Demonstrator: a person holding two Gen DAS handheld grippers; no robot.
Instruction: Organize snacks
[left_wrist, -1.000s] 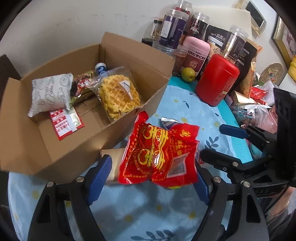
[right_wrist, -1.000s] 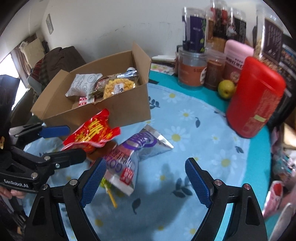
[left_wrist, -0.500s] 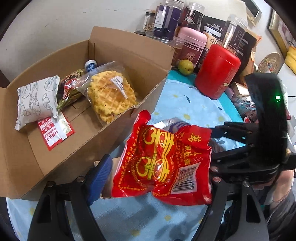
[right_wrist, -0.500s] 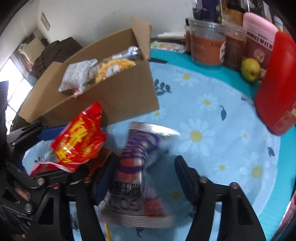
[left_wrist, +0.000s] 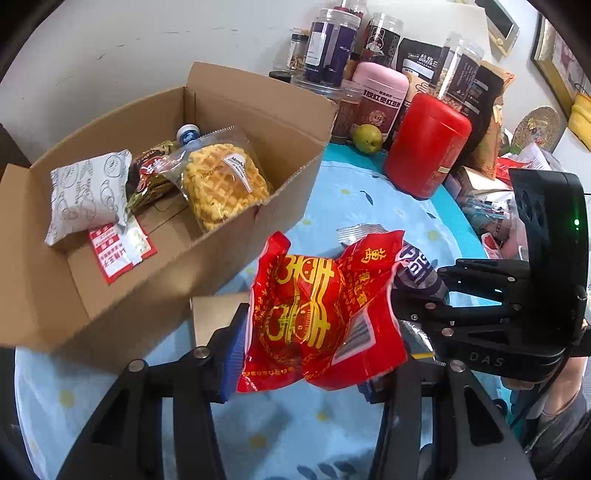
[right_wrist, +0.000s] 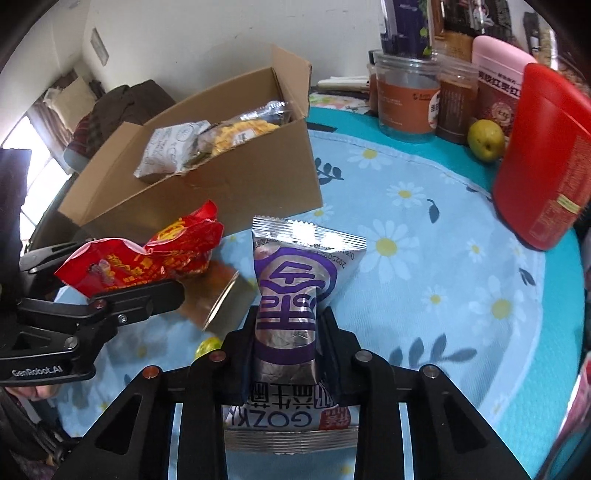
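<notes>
A crumpled red snack packet (left_wrist: 317, 314) sits between the blue pads of my left gripper (left_wrist: 314, 354). Its jaws are closing and press the packet, held just off the table in front of the open cardboard box (left_wrist: 258, 122). My right gripper (right_wrist: 286, 343) is closing too, and its pads squeeze a silver and purple snack packet (right_wrist: 291, 280) at its middle. The box (right_wrist: 240, 184) holds a waffle packet (left_wrist: 221, 184), a white pillow packet (left_wrist: 88, 192) and a red and white sachet (left_wrist: 118, 251). The two grippers are side by side, left gripper (right_wrist: 140, 266) beside the right.
A tall red canister (left_wrist: 424, 147), a green fruit (left_wrist: 367, 137) and several jars stand at the back right. A small brown carton (left_wrist: 218, 314) and a yellow-green sweet (right_wrist: 208, 345) lie on the daisy-print cloth (right_wrist: 424, 258) near the box.
Both grippers' jaws have narrowed. The right one came down over the silver and purple packet that lay on the cloth and now pinches it. The red packet is more crumpled.
</notes>
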